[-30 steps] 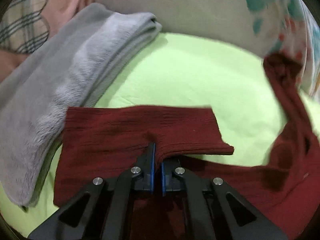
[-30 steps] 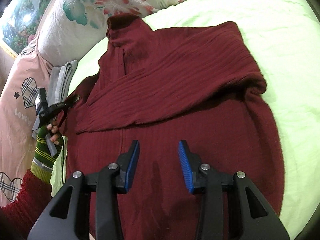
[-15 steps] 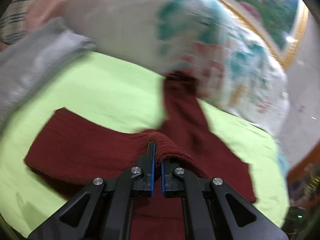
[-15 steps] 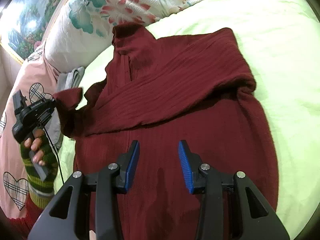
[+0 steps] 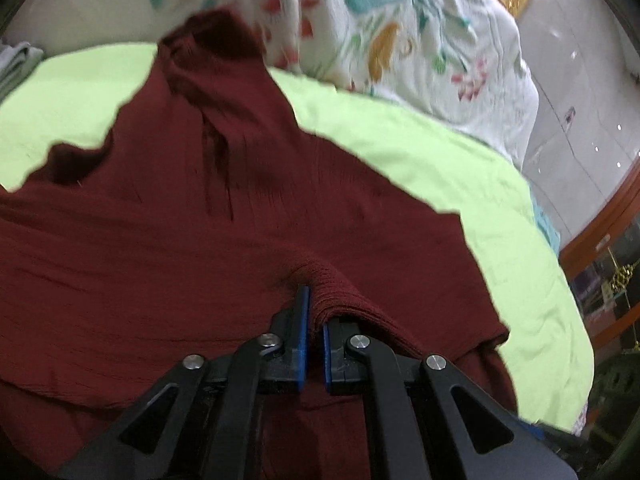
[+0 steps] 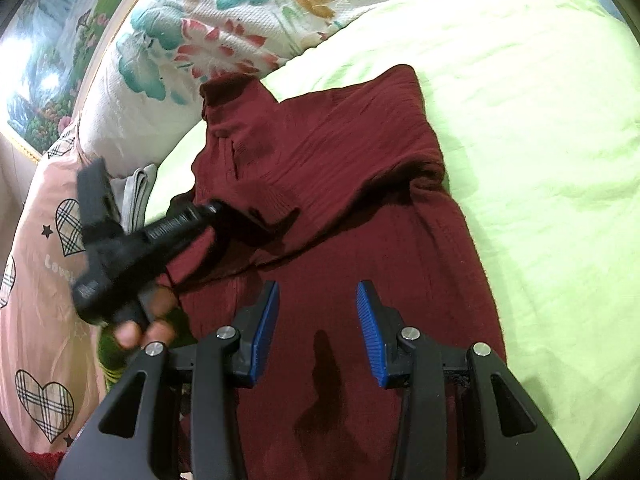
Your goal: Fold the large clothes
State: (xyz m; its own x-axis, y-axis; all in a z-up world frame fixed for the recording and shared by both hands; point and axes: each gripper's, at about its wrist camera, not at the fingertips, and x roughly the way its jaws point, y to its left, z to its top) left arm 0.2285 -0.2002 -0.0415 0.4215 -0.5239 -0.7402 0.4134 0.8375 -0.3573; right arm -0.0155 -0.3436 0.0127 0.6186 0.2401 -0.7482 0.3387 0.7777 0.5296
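Observation:
A dark red ribbed sweater [image 6: 360, 200] lies on a lime green bed sheet [image 6: 540, 160], collar toward the pillows, one sleeve folded across the chest. My left gripper [image 5: 314, 320] is shut on the cuff of the other sleeve [image 5: 340, 292] and holds it over the sweater's body [image 5: 160, 240]. It also shows in the right wrist view [image 6: 216, 210], over the sweater's left side. My right gripper [image 6: 318, 312] is open and empty, hovering above the lower body of the sweater.
A floral white quilt [image 6: 224, 32] and a pink heart-print pillow [image 6: 36, 280] lie along the bed's head. A folded grey garment [image 6: 138, 192] sits by them. The bed's far edge meets a tiled floor [image 5: 580, 100] and wooden furniture [image 5: 600, 240].
My left gripper has carried the sleeve cuff from the bed's left side across onto the sweater's body. The right gripper has stayed open above the lower body.

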